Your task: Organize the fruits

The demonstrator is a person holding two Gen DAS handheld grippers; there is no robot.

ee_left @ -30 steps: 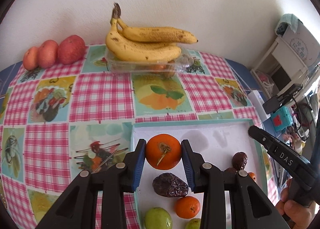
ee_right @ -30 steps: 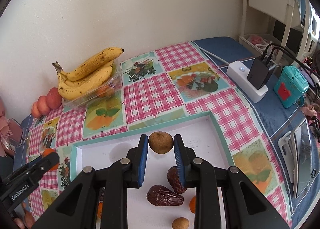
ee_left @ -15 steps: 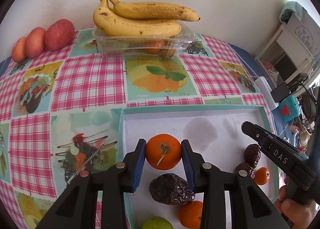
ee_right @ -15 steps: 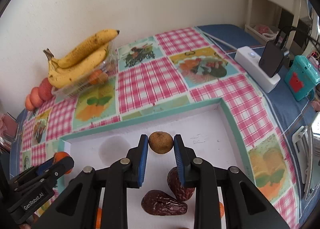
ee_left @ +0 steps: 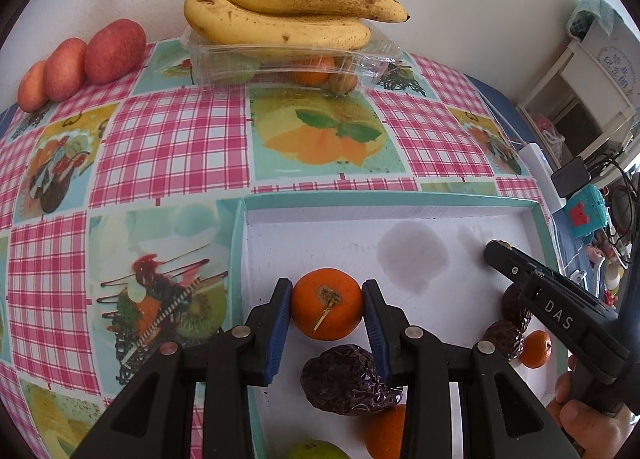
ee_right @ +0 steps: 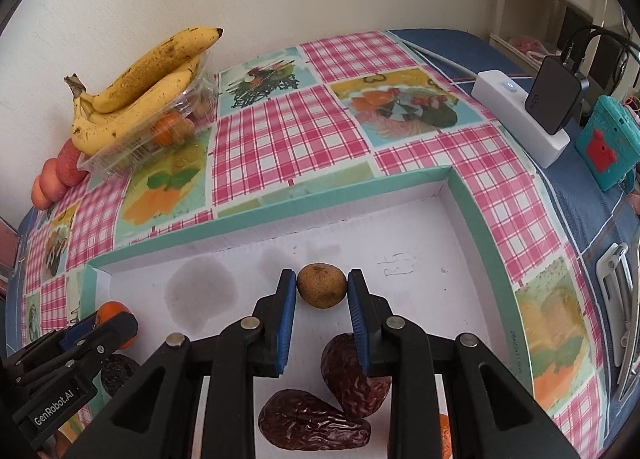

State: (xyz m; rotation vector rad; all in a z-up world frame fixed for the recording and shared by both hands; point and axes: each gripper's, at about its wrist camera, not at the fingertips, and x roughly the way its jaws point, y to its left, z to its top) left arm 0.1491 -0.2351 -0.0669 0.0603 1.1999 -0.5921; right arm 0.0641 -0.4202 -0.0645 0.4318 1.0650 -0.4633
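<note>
My left gripper (ee_left: 326, 305) is shut on an orange tangerine (ee_left: 326, 303) and holds it over the white tray (ee_left: 360, 197) with the teal rim. My right gripper (ee_right: 321, 291) is shut on a small brown round fruit (ee_right: 321, 290) over the same tray (ee_right: 280, 203). Dark wrinkled dates (ee_right: 312, 415) and small tangerines (ee_left: 535, 349) lie in the tray below. A clear plastic container (ee_left: 288, 63) with fruit inside stands at the back by the wall, with bananas (ee_left: 280, 15) on top. The right gripper also shows in the left wrist view (ee_left: 496, 249).
Three red-orange fruits (ee_left: 80, 63) line the wall at the back left. A white power strip with a black charger (ee_right: 536, 107) and a teal box (ee_right: 604, 139) sit at the table's right edge. A green fruit (ee_left: 312, 451) lies at the tray's near end.
Both grippers have moved forward over the tray toward the container by the wall, each still holding its fruit. The bananas and container look closer.
</note>
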